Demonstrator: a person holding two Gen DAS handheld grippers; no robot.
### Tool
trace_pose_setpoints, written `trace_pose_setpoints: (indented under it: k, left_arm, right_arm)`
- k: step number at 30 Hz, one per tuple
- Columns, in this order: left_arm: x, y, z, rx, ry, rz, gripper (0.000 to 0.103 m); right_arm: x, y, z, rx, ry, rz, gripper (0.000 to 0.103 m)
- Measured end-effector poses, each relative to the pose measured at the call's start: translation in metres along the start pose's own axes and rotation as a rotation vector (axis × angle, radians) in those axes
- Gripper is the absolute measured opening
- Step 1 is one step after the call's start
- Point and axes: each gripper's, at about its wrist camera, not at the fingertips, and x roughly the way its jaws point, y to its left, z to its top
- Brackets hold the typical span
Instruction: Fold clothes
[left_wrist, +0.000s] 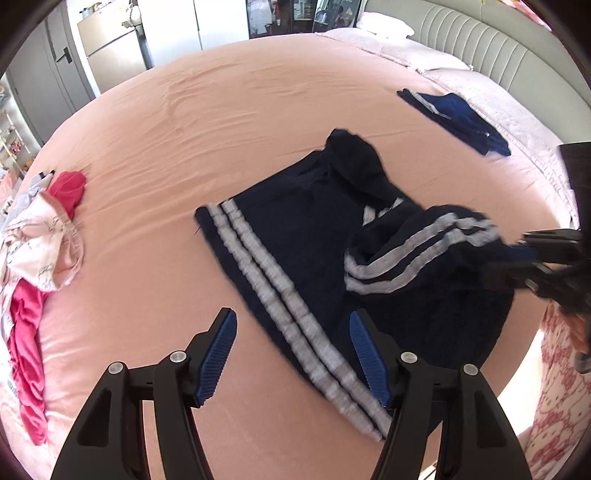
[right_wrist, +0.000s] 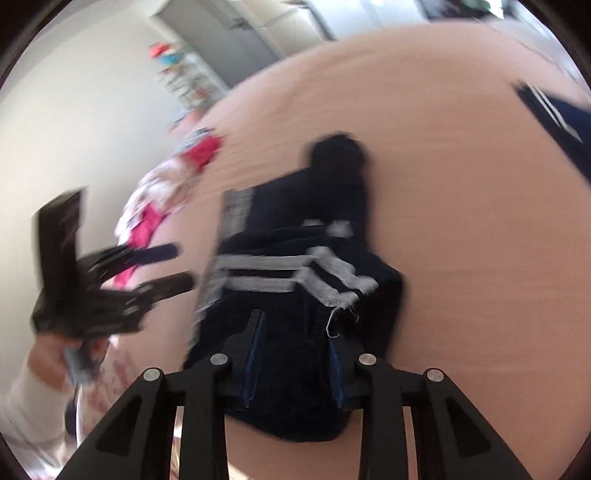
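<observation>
L gripper (left_wrist: 293, 350) nearest cam, jaws wide apart over striped hem of navy garment (left_wrist: 295, 236), gripping nothing. Garment lies mid pink bed (left_wrist: 221, 110). R gripper (right_wrist: 295, 354) jaws apart, navy cloth between; grip unclear, blurred. Clothes pile (left_wrist: 33, 258) at bed's edge.
</observation>
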Motion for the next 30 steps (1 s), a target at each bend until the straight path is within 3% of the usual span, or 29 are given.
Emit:
trace_pose_setpoints:
  k: [3, 6, 8, 11, 17, 19, 23, 26, 27, 29, 30]
  left_arm:
    - [0.001, 0.008, -0.006, -0.038, 0.008, -0.010, 0.062]
    - [-0.002, 0.010, -0.007, -0.059, 0.001, -0.045, 0.062]
    - [-0.006, -0.001, -0.008, -0.010, -0.017, -0.083, 0.062]
    - [-0.007, -0.014, -0.007, 0.041, -0.033, -0.097, 0.062]
    - [-0.002, -0.023, 0.010, 0.044, -0.064, -0.110, 0.062]
    - [0.000, -0.024, 0.023, 0.055, -0.088, -0.113, 0.062]
    - [0.016, -0.037, 0.047, 0.089, -0.078, -0.187, 0.062]
    - [0.028, -0.060, 0.051, 0.211, -0.055, -0.200, 0.061]
    - [0.034, -0.066, 0.051, 0.256, -0.041, -0.161, 0.060]
    - [0.051, -0.071, 0.051, 0.299, 0.015, -0.093, 0.032]
    - [0.056, -0.066, 0.051, 0.279, 0.030, -0.052, 0.020]
  right_arm:
    - [0.018, 0.044, -0.011, -0.154, 0.069, 0.028, 0.030]
    - [0.015, 0.062, -0.022, -0.234, 0.112, 0.021, 0.030]
    - [0.010, 0.058, -0.023, -0.198, 0.076, 0.039, 0.032]
    - [-0.009, 0.045, -0.020, -0.144, 0.024, -0.002, 0.056]
    - [-0.033, 0.052, -0.030, -0.271, -0.026, -0.166, 0.058]
    - [-0.025, 0.049, -0.030, -0.274, -0.050, -0.217, 0.059]
    - [0.021, 0.060, -0.029, -0.376, -0.021, -0.197, 0.059]
    - [0.046, 0.061, -0.024, -0.364, -0.003, -0.161, 0.059]
    - [0.049, 0.059, -0.020, -0.341, 0.009, -0.130, 0.052]
    - [0.049, 0.054, -0.011, -0.292, 0.034, -0.023, 0.035]
    - [0.048, 0.055, -0.008, -0.286, 0.049, 0.032, 0.035]
